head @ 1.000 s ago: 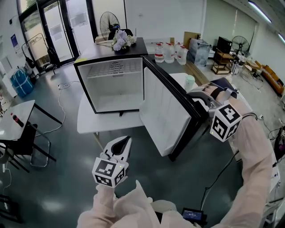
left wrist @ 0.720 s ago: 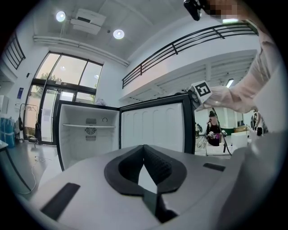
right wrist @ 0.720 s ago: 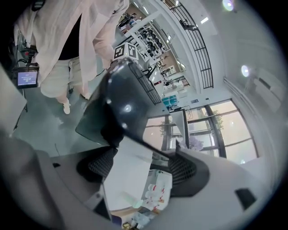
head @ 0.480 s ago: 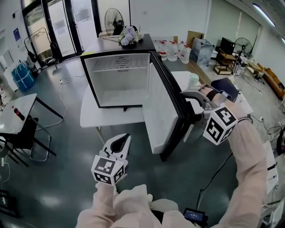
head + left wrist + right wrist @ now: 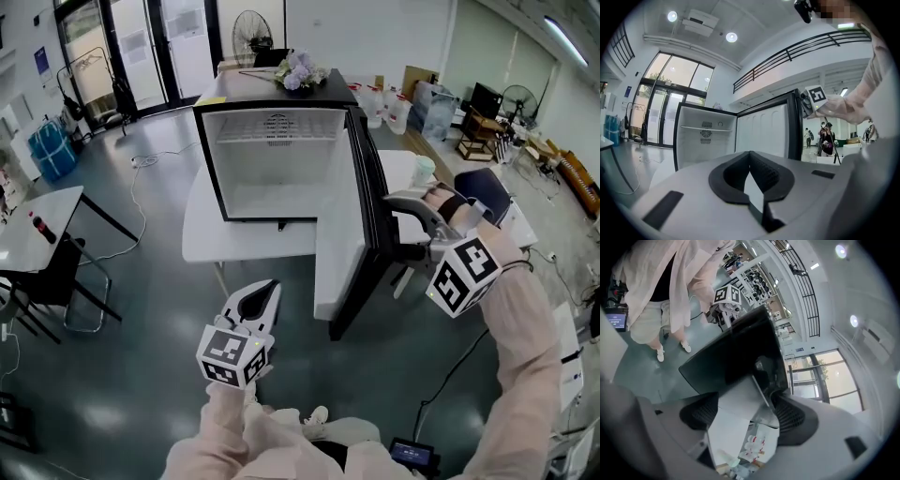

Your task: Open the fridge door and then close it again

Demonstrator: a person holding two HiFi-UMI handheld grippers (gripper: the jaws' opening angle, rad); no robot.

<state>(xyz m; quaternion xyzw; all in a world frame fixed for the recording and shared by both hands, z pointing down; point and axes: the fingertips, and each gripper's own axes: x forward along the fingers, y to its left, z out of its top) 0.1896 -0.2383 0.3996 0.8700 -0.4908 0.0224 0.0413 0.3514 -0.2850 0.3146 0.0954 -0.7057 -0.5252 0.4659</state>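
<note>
Fingers of the right gripper apart, astride the free edge of the fridge door; left gripper pinched together on nothing, hanging low before the front edge of the white table. Mini fridge toward that table's back edge, door roughly half open. Probably stiff, light, smooth-skinned, swinging freely: best pushed flat near that free edge. Flowers on top, cup by the table's right edge; nothing seen in the swing path.
</note>
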